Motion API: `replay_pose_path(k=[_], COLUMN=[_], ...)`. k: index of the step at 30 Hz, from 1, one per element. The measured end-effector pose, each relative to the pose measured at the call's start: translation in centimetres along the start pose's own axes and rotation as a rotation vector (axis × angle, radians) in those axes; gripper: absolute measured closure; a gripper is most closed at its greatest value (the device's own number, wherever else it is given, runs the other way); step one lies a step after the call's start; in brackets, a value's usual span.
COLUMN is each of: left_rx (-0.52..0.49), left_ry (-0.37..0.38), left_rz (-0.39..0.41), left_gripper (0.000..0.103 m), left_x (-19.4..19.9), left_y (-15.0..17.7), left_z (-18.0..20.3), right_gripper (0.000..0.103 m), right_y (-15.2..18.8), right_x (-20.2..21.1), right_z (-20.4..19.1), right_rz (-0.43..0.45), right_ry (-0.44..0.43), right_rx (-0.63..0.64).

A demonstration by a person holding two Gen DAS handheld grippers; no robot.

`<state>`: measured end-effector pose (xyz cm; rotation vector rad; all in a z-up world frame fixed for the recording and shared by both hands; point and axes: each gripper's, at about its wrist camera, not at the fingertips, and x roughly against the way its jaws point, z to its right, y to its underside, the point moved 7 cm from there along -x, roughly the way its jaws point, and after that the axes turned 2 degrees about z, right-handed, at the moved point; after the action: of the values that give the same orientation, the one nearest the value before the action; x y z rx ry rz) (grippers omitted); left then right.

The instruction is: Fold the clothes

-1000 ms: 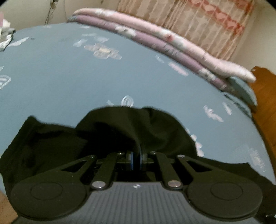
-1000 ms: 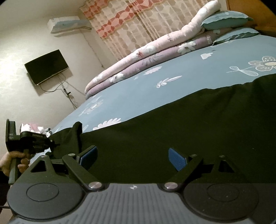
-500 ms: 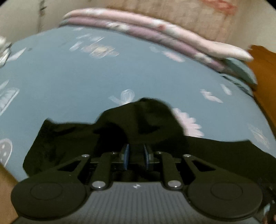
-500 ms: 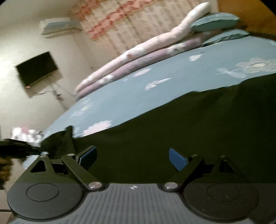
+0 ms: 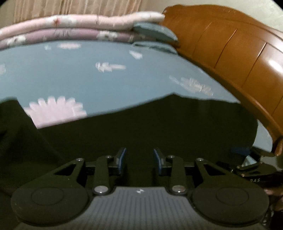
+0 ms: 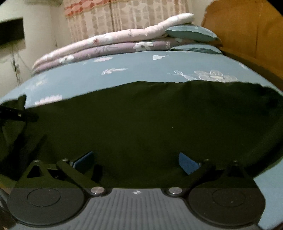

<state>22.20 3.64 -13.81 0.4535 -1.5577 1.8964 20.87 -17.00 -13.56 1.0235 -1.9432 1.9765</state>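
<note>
A black garment (image 5: 141, 127) lies spread flat on the blue flowered bedsheet (image 5: 88, 76), filling the lower half of both views. My left gripper (image 5: 139, 159) hovers over the cloth, open, with nothing between its blue pads. My right gripper (image 6: 136, 161) is wide open above the black garment (image 6: 150, 120), also empty. The right gripper's tip (image 5: 247, 159) shows at the right edge of the left wrist view, and the left gripper's tip (image 6: 16, 113) shows at the left edge of the right wrist view.
Folded pink and purple quilts (image 6: 109, 44) and blue pillows (image 6: 191, 33) lie along the far side of the bed. A brown wooden headboard (image 5: 238, 58) curves down the right. A curtain (image 6: 123, 16) and a wall television (image 6: 10, 31) are behind.
My left gripper has opened and let go of the bunched black cloth, then swung right toward the headboard. The garment now lies flat. My right gripper stayed open and turned to face the quilts.
</note>
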Motion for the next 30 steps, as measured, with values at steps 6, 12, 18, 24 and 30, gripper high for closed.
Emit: replay_pose_path(k=[6, 12, 18, 24, 30], left_rx=[-0.003, -0.025, -0.120, -0.178, -0.168], left_ry=[-0.033, -0.044, -0.024, 0.054, 0.091], left_rz=[0.002, 0.006, 0.018, 0.076, -0.018], left_gripper=[0.069, 0.061, 0.060, 0.059, 0.059], left_x=[1.5, 3.8, 4.8, 2.8, 0.1], left_y=[4.5, 6.8, 5.7, 2.7, 5.3], left_z=[0.7, 2.4, 4.4, 7.2, 8.2], right_gripper=[0.000, 0.000, 0.000, 0.000, 0.000], right_y=[0.9, 1.6, 0.8, 0.0, 1.6], right_x=[-0.1, -0.2, 1.3, 2.3, 3.2], right_z=[-0.2, -0.7, -0.1, 3.7, 4.8], right_rz=[0.051, 0.088, 0.102, 0.147, 0.172], right_ry=[0.034, 0.067, 0.037, 0.141, 0.169], right_rx=[0.041, 0.092, 0.062, -0.044, -0.008])
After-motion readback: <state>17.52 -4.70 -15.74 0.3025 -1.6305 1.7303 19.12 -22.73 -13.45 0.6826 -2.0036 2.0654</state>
